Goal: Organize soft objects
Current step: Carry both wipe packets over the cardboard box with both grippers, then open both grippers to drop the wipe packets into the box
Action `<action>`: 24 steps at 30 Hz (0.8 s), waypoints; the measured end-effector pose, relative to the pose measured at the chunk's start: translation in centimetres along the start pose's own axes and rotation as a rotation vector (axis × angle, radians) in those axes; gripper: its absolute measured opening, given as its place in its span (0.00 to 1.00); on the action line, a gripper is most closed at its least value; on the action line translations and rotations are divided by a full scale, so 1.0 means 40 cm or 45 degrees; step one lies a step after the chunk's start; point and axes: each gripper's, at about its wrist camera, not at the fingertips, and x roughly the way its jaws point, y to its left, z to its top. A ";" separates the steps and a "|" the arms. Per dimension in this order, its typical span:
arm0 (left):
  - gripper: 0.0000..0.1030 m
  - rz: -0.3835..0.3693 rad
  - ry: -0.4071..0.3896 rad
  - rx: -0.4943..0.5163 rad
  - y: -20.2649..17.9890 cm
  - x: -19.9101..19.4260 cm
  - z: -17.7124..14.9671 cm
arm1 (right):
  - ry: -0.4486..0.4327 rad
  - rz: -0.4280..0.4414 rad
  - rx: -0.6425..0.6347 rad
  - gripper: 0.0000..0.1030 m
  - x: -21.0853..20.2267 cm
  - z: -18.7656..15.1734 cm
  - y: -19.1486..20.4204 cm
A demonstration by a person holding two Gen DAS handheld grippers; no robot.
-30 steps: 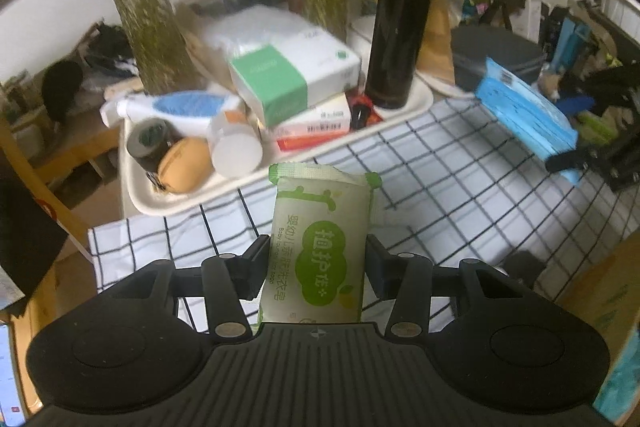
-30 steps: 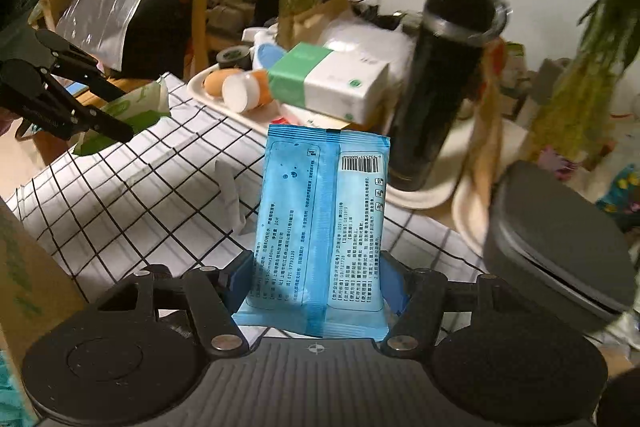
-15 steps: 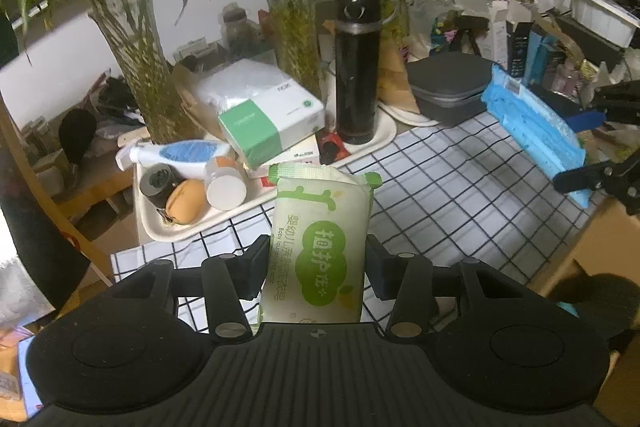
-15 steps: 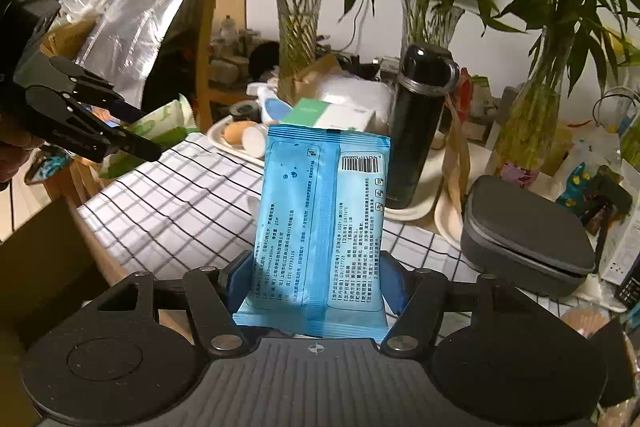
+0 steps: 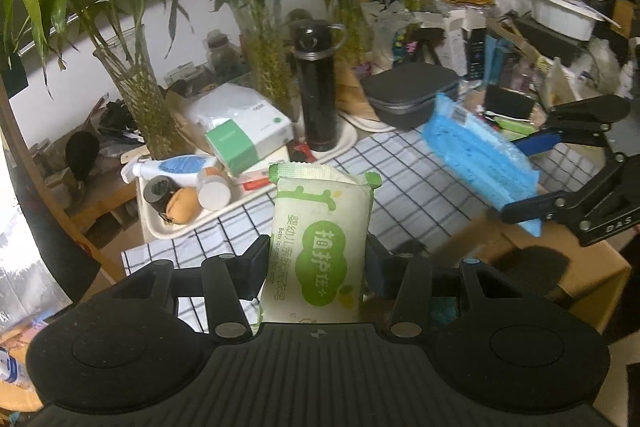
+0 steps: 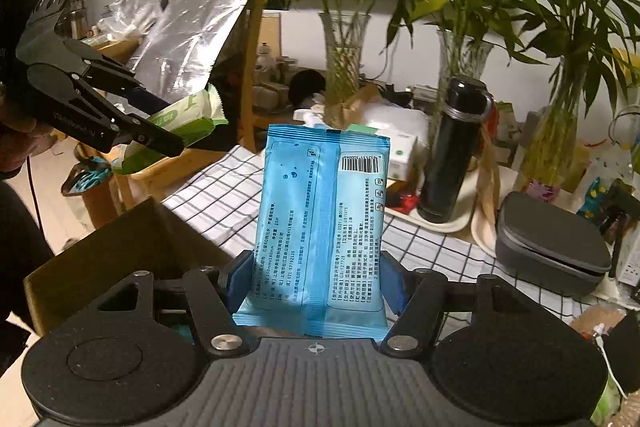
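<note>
My left gripper is shut on a green and white soft pack, held upright in the air above the near edge of the checked tablecloth. My right gripper is shut on a blue soft pack, also held upright. In the left wrist view the blue pack and the right gripper show at the right, above a brown cardboard box. In the right wrist view the left gripper with the green pack shows at the left, above the box.
A white tray holds a tissue box, bottles and a tape roll. A black flask, a grey case and glass vases of bamboo stand behind. Clutter fills the back right.
Both grippers have pulled back and up from the table with their packs. The cardboard box has come into view below them.
</note>
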 end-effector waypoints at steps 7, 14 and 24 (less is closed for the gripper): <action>0.47 -0.030 0.024 0.028 -0.067 -0.035 -0.041 | 0.005 0.049 -0.005 0.66 -0.046 -0.031 0.039; 0.47 -0.061 0.068 -0.028 -0.098 -0.039 -0.091 | 0.099 0.117 -0.054 0.66 -0.067 -0.075 0.090; 0.47 -0.081 0.121 -0.114 -0.113 -0.035 -0.131 | 0.193 0.146 -0.057 0.66 -0.082 -0.119 0.120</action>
